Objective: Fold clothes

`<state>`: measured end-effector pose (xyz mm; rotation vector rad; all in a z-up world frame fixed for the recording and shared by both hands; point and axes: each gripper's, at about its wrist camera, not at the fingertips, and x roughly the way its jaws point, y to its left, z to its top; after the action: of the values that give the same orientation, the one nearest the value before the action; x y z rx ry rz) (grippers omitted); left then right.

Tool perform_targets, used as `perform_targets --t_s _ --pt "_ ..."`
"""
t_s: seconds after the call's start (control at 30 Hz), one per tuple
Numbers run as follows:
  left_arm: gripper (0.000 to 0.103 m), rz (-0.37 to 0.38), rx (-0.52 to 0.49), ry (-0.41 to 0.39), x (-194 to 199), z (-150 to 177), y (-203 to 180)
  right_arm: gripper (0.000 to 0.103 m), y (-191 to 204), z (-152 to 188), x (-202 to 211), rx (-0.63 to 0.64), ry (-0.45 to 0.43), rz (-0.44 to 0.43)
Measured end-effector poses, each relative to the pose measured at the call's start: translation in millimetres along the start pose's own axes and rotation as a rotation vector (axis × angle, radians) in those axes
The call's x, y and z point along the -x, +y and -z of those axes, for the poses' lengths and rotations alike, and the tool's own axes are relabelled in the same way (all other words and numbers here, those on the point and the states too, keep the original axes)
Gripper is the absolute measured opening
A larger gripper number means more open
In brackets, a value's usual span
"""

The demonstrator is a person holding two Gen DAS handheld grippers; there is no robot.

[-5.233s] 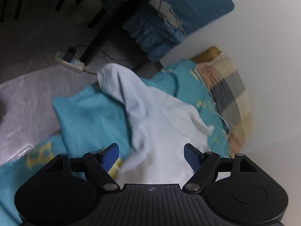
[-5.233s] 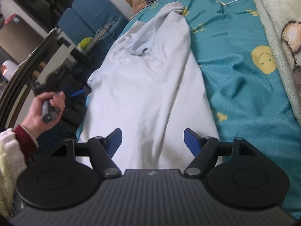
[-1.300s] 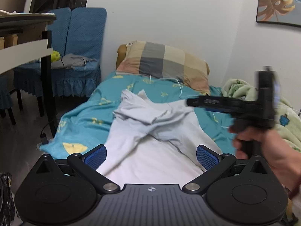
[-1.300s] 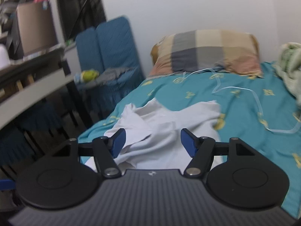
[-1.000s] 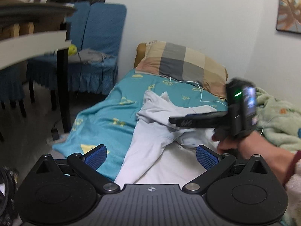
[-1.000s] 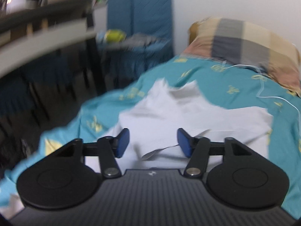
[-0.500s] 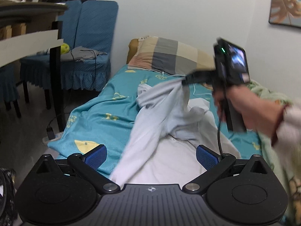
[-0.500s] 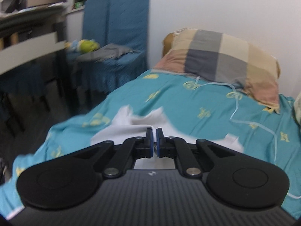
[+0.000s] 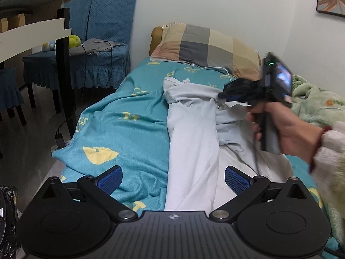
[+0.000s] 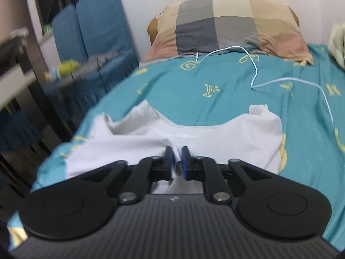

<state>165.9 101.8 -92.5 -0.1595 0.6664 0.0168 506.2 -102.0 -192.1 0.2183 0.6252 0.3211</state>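
We pinch the shirt point(image 9: 192, 133) in the nearly closed right gripper point(image 10: 176, 161), lifting its top to fold; our left gripper point(image 9: 172, 178) hangs wide open, empty, over the bed point(image 9: 129, 125).

We see a checked beige-and-grey pillow point(image 9: 207, 47) at the head of a teal patterned bedsheet point(image 9: 129, 127), a thin white cable point(image 10: 254, 73) trailing across it, and blue fabric-covered chairs point(image 9: 101, 28) alongside.

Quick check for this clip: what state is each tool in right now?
Left tool: open, holding nothing, above the white garment.
Right tool: closed on a fold of the white garment.
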Motion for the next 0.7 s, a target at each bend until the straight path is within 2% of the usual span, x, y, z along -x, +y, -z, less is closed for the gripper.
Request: perform_targets --t_s 0.03,0.1,0.2,0.37,0.53,0.7 --pt "0.102 0.001 -0.003 -0.001 -0.6 0.0 -0.3 0.049 -1.4 -1.0 11.6 -0.017 -0.015 -0.031" --pt "0.102 -0.004 -0.018 -0.007 1.2 1.3 -4.2 0.058 0.0 -2.1 42.4 -0.026 -0.059 -0.061" --pt "0.102 -0.018 -0.056 -0.02 6.4 5.1 -13.0 0.058 5.8 2.8 95.7 -0.042 -0.084 -0.09" --pt "0.102 0.004 -0.089 -0.018 18.6 9.9 -22.2 0.058 25.9 34.5 197.1 -0.014 -0.094 -0.065" --pt "0.102 0.026 -0.112 -0.012 33.0 15.1 -27.7 0.058 40.3 92.2 292.1 -0.021 -0.058 -0.031" --pt "0.101 0.051 -0.082 0.021 55.9 18.4 -22.2 0.058 35.0 159.9 355.4 -0.09 0.023 0.015"
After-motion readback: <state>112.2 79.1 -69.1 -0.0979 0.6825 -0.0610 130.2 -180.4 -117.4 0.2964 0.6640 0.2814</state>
